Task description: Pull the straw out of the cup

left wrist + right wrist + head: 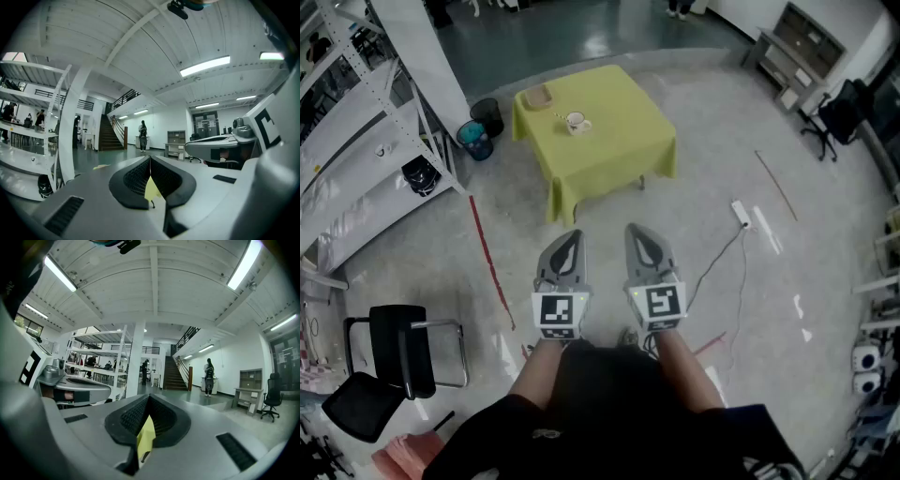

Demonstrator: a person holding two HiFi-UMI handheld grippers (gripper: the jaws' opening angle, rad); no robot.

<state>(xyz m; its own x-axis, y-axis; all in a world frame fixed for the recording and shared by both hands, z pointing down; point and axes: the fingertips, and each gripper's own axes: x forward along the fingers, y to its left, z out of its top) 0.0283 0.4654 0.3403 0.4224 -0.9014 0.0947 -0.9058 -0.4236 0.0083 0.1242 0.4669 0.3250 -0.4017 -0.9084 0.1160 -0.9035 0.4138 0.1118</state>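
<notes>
**A:** Where is the thing we want sitting, measured from the fingers?

**B:** The small white cup (pixel 577 122) is standing on the yellow-clothed square table (pixel 614 150), toward its far-left part, just beside a tan shallow tray (pixel 536 96). It is lying straight ahead of the person and well apart from both tools, with a wide stretch of grey concrete floor (pixel 741 309) in between.

**A:** And the straw?

**B:** From here it is too small to tell. I am not making out which way it is leaning, so its long axis is staying an open question until the cup is closer.

**A:** What are the jaws doing?

**B:** The person is holding the left gripper (pixel 572 238) and the right gripper (pixel 639 231) side by side, close to the body, both pointing toward the table. In each gripper view the ribbed black pads are pressing together at the tips with nothing between them; only a sliver of yellow is showing through the gap below.

**A:** Which one is nearer?

**B:** Neither by much. The cup is lining up almost directly with the left one, a little to the left of the right one. I am judging that the reach is not possible from this spot. The person is needing to walk up to the table first, then part one pair of jaws for the straw.
</notes>
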